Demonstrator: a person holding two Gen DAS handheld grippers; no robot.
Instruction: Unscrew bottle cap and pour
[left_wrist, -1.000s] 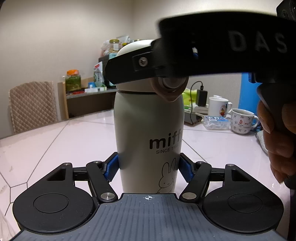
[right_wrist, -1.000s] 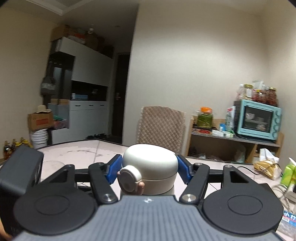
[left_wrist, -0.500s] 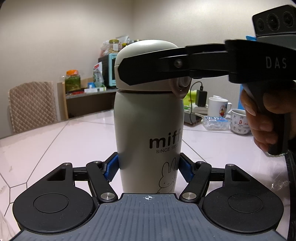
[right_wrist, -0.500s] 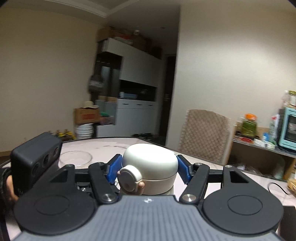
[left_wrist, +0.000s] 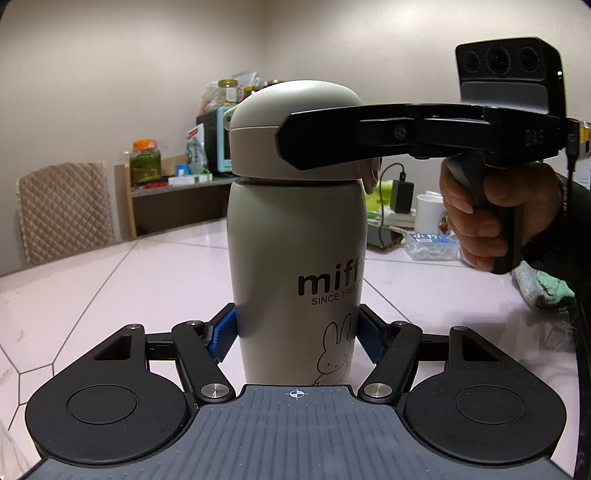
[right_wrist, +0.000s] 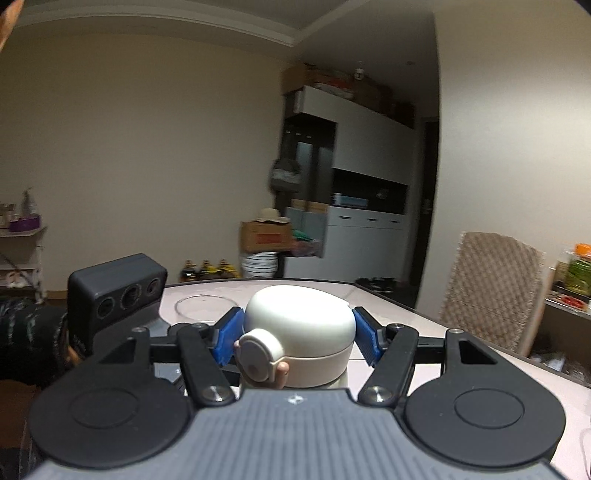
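Now my left gripper (left_wrist: 297, 332) fingers clamp the Miffy flask (left_wrist: 295, 258) low on its body, upright on the white bench (left_wrist: 110, 280), my right gripper (right_wrist: 297, 338) fingers clasp its domed cap (right_wrist: 299, 317) from the side.

Black tool (left_wrist: 297, 334), blue pads (left_wrist: 221, 338), silver screws.

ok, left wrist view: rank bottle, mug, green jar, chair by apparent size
1. bottle, though it sits nearest the lens
2. chair
3. mug and green jar: look alike, so unranked; the mug is partly hidden.
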